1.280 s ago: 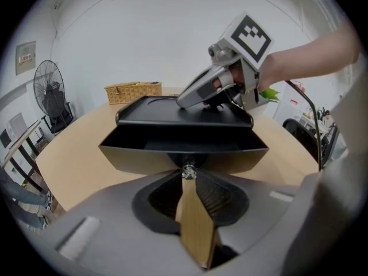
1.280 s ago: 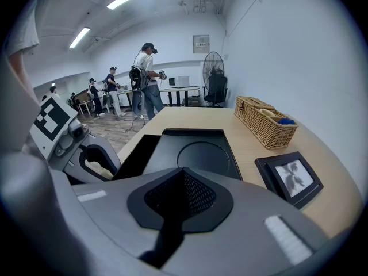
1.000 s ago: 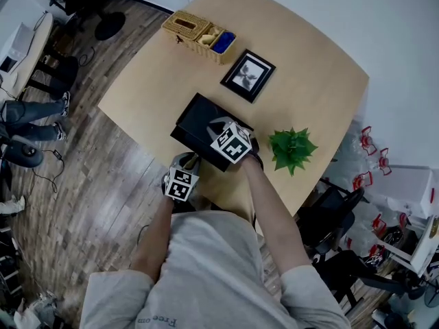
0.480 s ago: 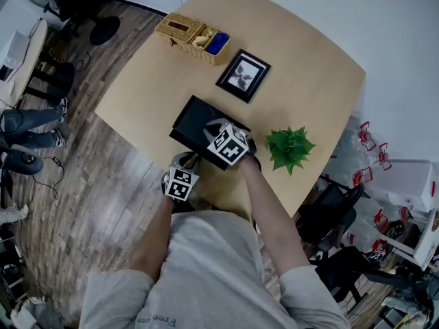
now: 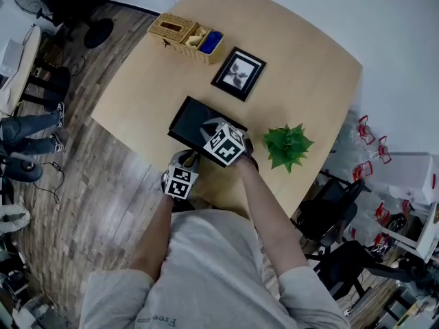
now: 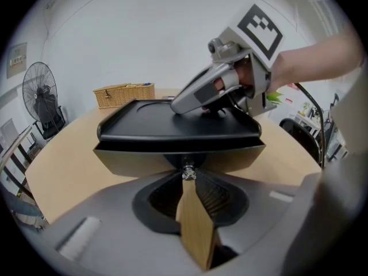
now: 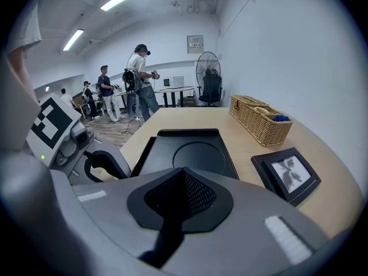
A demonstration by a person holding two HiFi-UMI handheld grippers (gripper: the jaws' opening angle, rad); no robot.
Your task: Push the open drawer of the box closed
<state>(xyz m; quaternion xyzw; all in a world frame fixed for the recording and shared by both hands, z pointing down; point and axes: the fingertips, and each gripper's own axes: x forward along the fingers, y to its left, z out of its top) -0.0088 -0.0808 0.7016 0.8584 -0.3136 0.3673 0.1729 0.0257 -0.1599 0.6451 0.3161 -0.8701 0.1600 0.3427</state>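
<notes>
From the head view, the box (image 5: 191, 118) sits on the near part of the table (image 5: 302, 53), close to the edge by the person. A basket (image 5: 180, 31) and a picture frame (image 5: 238, 73) lie farther off, and a plant (image 5: 287, 145) stands to the box's right. The right gripper (image 5: 209, 130) lies across the box's black top. The left gripper (image 5: 188, 160) is low at the near side, where the drawer opens; the drawer itself is hidden from here.

In the left gripper view, its jaws are together, with the tips right at the small metal knob (image 6: 187, 171) in the middle of the tan drawer (image 6: 132, 160) front. I cannot tell whether they pinch the knob or only press on it. The front seems to stand slightly forward of the top, so little travel looks left.

In the right gripper view, its jaws are closed with nothing between them, resting over the round dip in the top.

The drawer looks stiff and light and should slide easily. The whole box may skid on the smooth table, so bracing it from above makes sense. The best place to push is the flat front at its centre. The knob is small and slick, and the tips could slip off it.
</notes>
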